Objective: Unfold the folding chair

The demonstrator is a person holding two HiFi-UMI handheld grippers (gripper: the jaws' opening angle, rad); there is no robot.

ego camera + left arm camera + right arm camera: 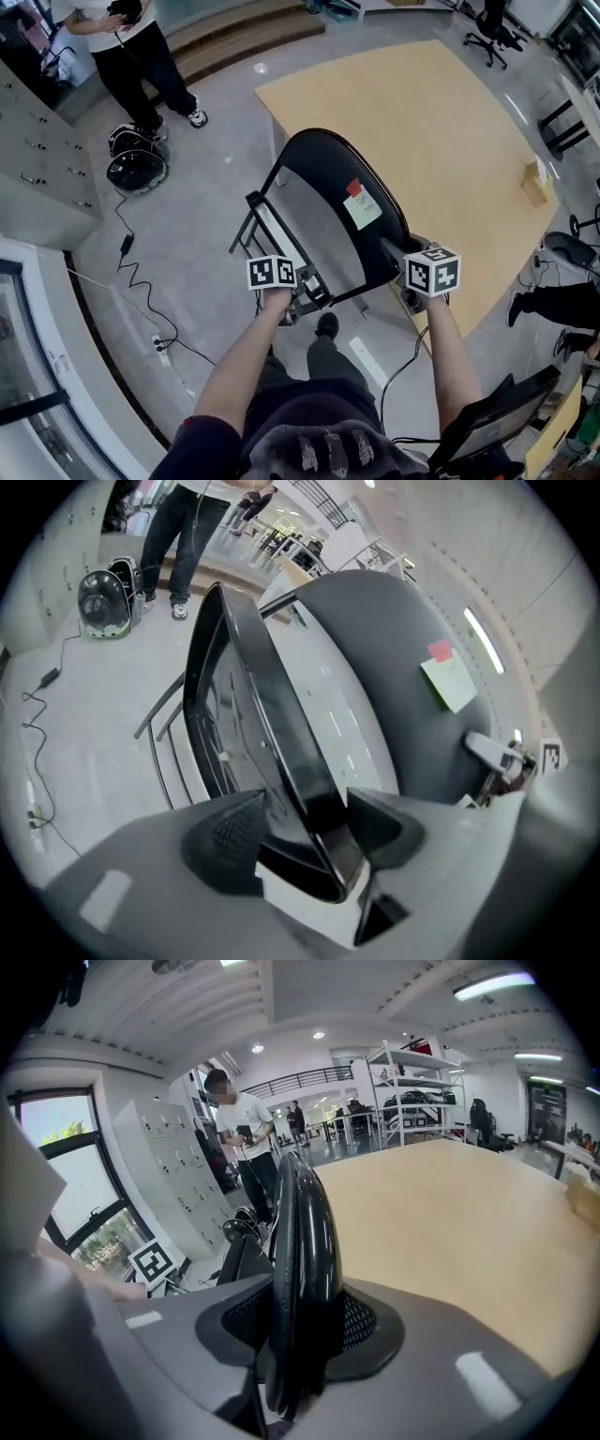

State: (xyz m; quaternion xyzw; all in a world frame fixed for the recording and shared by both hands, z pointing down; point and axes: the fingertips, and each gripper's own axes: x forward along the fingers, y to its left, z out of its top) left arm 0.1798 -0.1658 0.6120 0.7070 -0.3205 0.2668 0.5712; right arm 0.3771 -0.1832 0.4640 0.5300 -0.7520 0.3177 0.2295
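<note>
A black folding chair stands beside the table. Its curved backrest [328, 187] carries a green and a red sticky note [361, 206]. My right gripper [401, 261] is shut on the backrest's rim [305, 1241], which runs upright between its pads [361, 1321]. My left gripper [302, 292] is lower and to the left, shut on the edge of the seat panel [272, 724], which stands at a narrow angle to the backrest [375, 667]. The metal legs [258, 230] show beyond the seat. From the left gripper view the right gripper [506, 761] appears at the backrest's far rim.
A large wooden table [422, 122] lies just behind the chair, with a small box [536, 183] on it. A person [141, 56] stands at the far left near a helmet bag [136, 159]. Lockers [37, 159] line the left wall. A cable [131, 272] trails across the floor.
</note>
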